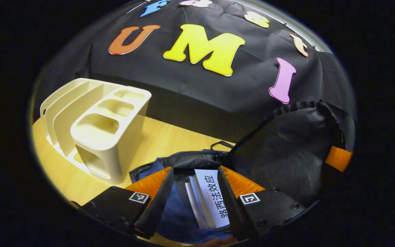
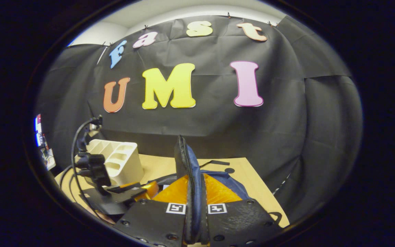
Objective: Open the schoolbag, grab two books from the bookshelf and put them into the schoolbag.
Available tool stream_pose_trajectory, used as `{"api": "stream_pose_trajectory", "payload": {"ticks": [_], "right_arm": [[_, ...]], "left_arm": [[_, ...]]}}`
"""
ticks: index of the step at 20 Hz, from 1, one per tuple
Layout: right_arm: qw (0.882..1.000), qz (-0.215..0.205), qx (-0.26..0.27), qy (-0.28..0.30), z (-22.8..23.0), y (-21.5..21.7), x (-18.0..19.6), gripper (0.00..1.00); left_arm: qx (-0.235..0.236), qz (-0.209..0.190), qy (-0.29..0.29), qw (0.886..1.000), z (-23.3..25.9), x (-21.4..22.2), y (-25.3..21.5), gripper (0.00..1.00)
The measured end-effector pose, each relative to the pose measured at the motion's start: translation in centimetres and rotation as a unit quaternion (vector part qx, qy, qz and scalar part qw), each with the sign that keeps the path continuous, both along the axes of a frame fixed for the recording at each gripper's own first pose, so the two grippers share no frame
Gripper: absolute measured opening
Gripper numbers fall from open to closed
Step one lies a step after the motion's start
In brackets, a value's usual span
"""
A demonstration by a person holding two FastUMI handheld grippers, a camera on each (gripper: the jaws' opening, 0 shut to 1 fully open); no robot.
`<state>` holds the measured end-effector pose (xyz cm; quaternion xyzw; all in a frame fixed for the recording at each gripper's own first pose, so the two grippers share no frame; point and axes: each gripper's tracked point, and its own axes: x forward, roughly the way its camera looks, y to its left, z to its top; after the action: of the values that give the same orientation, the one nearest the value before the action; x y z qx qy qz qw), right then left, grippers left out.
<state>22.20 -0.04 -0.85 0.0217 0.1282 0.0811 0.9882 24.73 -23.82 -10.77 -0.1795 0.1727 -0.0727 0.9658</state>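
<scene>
The right gripper [image 2: 195, 206] jaws pinch the soft, limp zippered flap [image 2: 185, 161] of the dark blue fabric schoolbag [image 1: 180, 209]; at 6 o'clock the left gripper [image 1: 195, 192] jaws stand spread around the stiff white book [image 1: 211, 199], best held by its spine.

Light wooden tabletop [image 1: 170, 137], pale yellow-tan, smooth, lit from above; its far right corner shows in right gripper view [image 2: 252, 185]. Black cloth wall [image 1: 197, 89] hangs behind table, creased, lower edge meeting tabletop. White plaster wall [image 2: 170, 13] above cloth's top edge, cloth pinned there by small clips. Black cables [image 2: 75, 151] loop up at table's left side. Cluttered shelf corner with coloured items [image 2: 41, 140] at far left edge, too blurred to identify.
</scene>
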Motion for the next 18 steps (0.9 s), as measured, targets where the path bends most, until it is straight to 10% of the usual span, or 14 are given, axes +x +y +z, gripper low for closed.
{"api": "stream_pose_trajectory", "payload": {"ticks": [9, 16, 18], "right_arm": [[0.999, -0.029, -0.029, -0.007, -1.7, 1.0, -3.0, 0.07], [0.998, -0.046, -0.051, -0.017, -2.0, 1.5, -7.9, 0.41], [0.997, -0.045, -0.056, -0.025, -1.7, 1.7, -9.6, 0.33]], "left_arm": [[0.075, 0.067, -0.042, 0.994, 2.0, -6.2, 11.6, 0.84], [0.111, 0.092, -0.072, 0.987, 4.1, -11.7, 17.5, 0.86], [0.108, 0.087, -0.080, 0.987, 4.7, -13.5, 17.8, 0.87]]}}
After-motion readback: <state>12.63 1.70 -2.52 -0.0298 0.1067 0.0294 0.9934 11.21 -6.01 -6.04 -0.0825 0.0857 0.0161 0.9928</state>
